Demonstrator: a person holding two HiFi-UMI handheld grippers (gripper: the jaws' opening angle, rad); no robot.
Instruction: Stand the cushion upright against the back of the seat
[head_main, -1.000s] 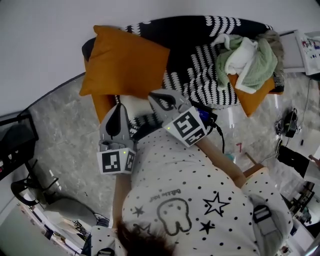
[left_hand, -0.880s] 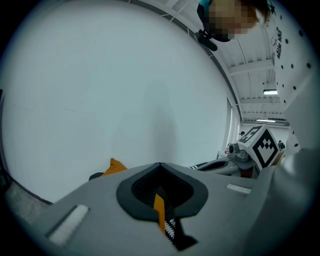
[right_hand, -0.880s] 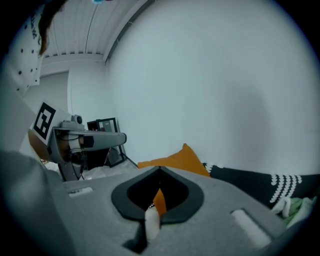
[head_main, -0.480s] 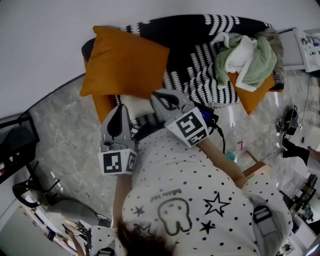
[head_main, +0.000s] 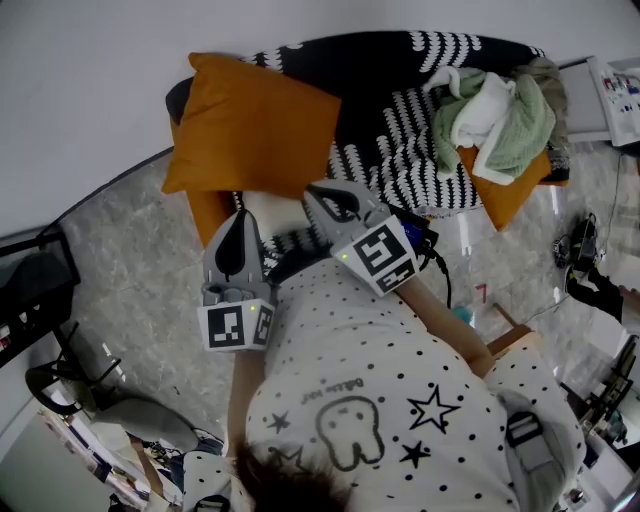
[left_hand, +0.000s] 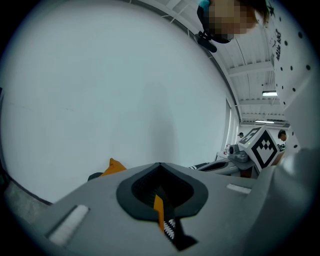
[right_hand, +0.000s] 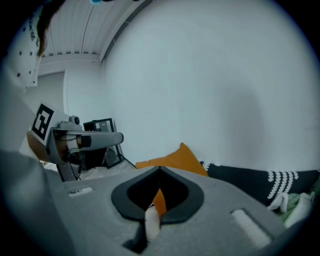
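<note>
The orange cushion (head_main: 250, 125) stands tilted against the back of the seat at its left end, and its top corner shows in the left gripper view (left_hand: 114, 166) and the right gripper view (right_hand: 175, 159). The seat's black-and-white patterned cover (head_main: 400, 140) lies to its right. My left gripper (head_main: 240, 215) is shut and empty, just below the cushion's lower edge. My right gripper (head_main: 313, 190) is also shut and holds nothing, its tip close to the cushion's lower right corner but apart from it. Through both closed jaws only a thin slit of orange shows.
A second orange cushion (head_main: 500, 195) lies at the seat's right end under a heap of green and white cloth (head_main: 495, 115). A white item (head_main: 270, 212) sits between the grippers. A black rack (head_main: 35, 285) stands at the left, papers (head_main: 615, 95) at the far right.
</note>
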